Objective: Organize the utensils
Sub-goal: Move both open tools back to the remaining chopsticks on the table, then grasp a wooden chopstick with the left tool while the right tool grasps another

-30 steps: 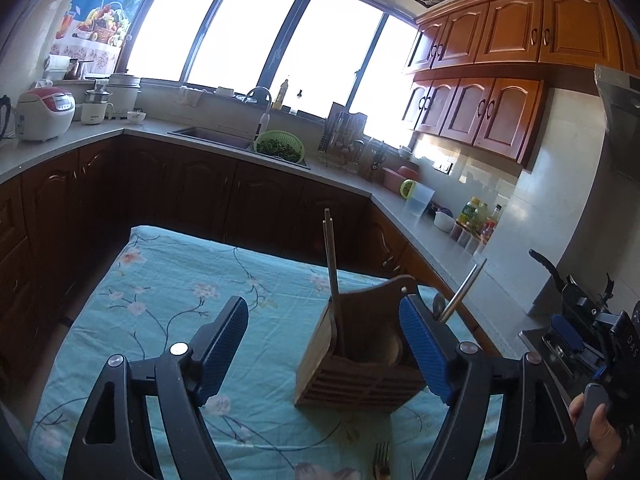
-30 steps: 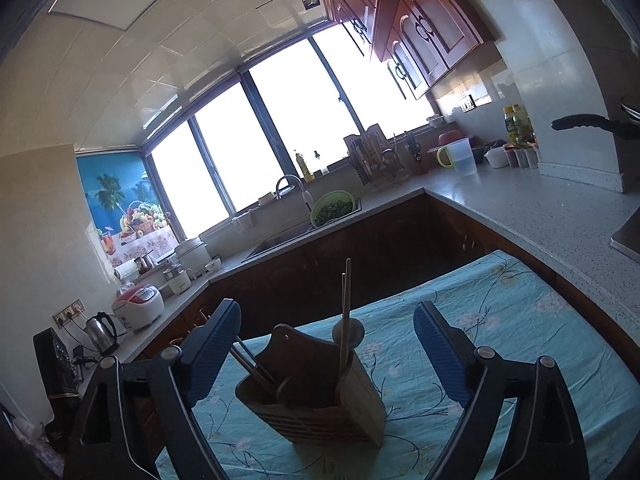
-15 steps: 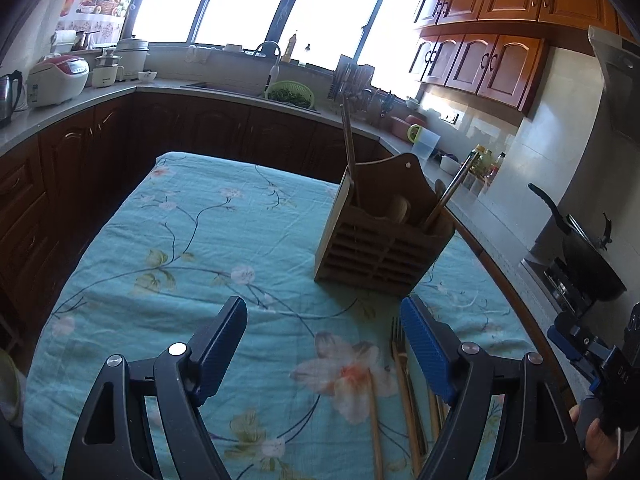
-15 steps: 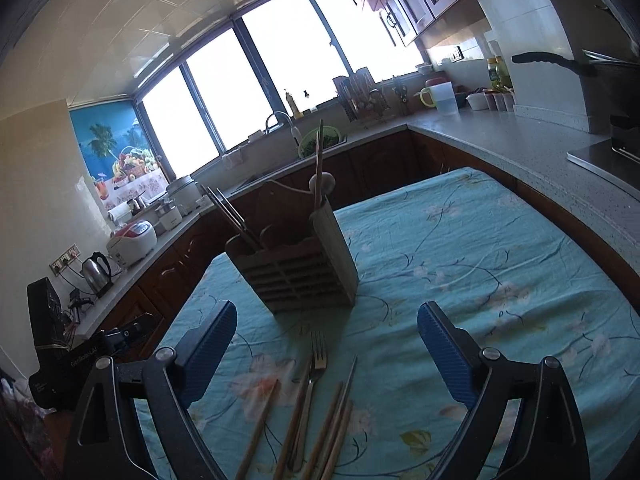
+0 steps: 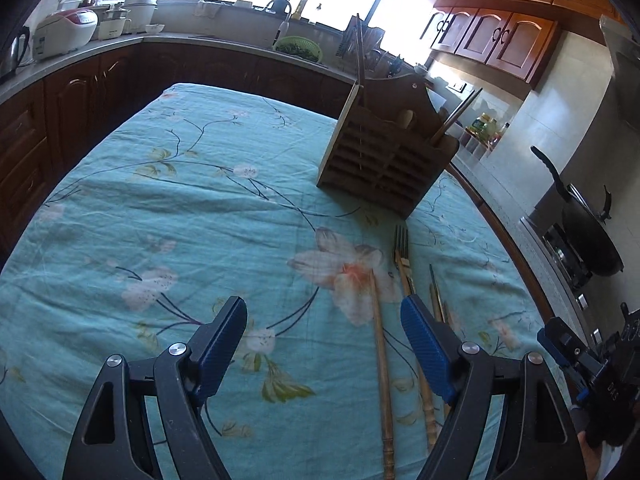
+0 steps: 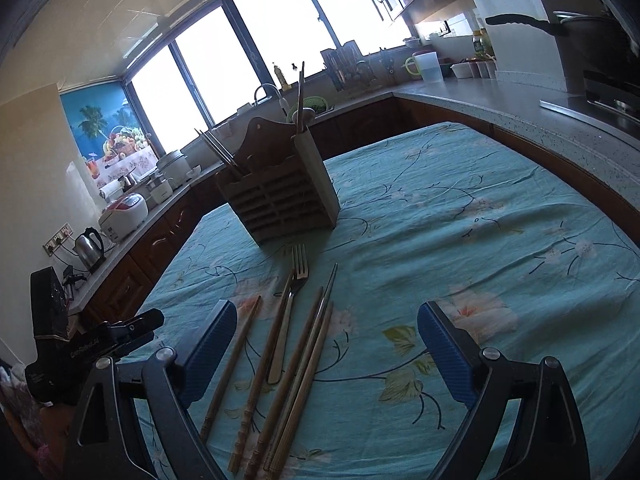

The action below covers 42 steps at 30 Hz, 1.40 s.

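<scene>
A slatted wooden utensil holder stands on the teal floral tablecloth, with chopsticks and a spoon standing in it; it also shows in the right wrist view. In front of it lie a metal fork and several wooden chopsticks; in the left wrist view the chopsticks and the fork lie the same way. My left gripper is open and empty above the cloth, just left of them. My right gripper is open and empty, straddling their near ends.
Dark wooden cabinets and a grey counter wrap around the table. On the counter stand a rice cooker, a kettle and a sink with a green colander. A black pan sits on the stove at right.
Both grippers have tilted down and pulled back from the holder. The fork and chopsticks lying on the cloth have come into view beneath them. Both jaws have stayed open.
</scene>
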Available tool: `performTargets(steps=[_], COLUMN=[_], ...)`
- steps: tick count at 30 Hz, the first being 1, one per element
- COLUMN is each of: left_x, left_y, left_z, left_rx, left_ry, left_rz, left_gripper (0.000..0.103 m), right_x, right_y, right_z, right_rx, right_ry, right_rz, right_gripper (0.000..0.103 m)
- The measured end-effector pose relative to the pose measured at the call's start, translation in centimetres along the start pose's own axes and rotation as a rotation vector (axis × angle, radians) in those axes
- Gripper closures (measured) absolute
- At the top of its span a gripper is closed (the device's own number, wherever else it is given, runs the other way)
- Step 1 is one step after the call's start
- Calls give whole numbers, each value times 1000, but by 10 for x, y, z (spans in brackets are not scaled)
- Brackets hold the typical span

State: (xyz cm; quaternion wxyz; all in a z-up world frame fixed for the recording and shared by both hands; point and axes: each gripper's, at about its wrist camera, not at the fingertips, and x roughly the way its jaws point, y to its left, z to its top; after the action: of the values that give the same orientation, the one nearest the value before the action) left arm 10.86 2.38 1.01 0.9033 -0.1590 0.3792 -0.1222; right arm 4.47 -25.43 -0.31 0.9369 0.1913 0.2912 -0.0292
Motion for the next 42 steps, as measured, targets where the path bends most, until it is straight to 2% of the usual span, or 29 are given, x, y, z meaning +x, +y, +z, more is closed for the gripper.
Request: performTargets(steps=[7, 12, 14, 16, 19, 21, 23, 33, 35, 36, 40, 42], left_x=[8, 20, 26, 33, 43, 53, 63, 101, 109, 113, 120, 118], left_y=[-9, -17, -22, -29, -40, -47, -54, -61, -60, -60, -65, -66], left_z=[-4, -3, -1, 1, 6, 9, 13, 22, 21, 20, 18, 16], left_rx=[36, 66, 85, 106, 149, 178, 200, 225, 228, 230, 282, 306], left_ry=[25, 51, 68, 86, 101, 118, 132, 191, 209, 219, 211, 219], left_rz=[3, 14, 19, 18, 20, 31, 36, 50, 50, 52, 74, 76], left_gripper=[24, 25, 26, 26, 31, 38, 43, 56, 60, 64, 66, 70], right_x=[4, 10, 14, 20, 29, 36, 44, 96, 98, 98, 93, 89], right_y=[0, -1, -2, -2, -1, 0, 3, 16, 18, 19, 12, 5], right_z=[-3, -2, -1, 0, 2, 3, 3, -5, -7, -7, -5, -3], right_rx=[-20, -24, -21, -18, -28, -37, -51, -136, -163, -179, -186, -184], right_ry=[15, 37, 52, 72, 97, 114, 140, 311, 306, 310, 308, 303], right_rz=[-16, -28, -32, -34, -34, -32, -30, -59, -71, -88, -102, -123], right_gripper=[11, 25, 36, 40, 47, 52, 60, 86, 94, 95, 97, 96])
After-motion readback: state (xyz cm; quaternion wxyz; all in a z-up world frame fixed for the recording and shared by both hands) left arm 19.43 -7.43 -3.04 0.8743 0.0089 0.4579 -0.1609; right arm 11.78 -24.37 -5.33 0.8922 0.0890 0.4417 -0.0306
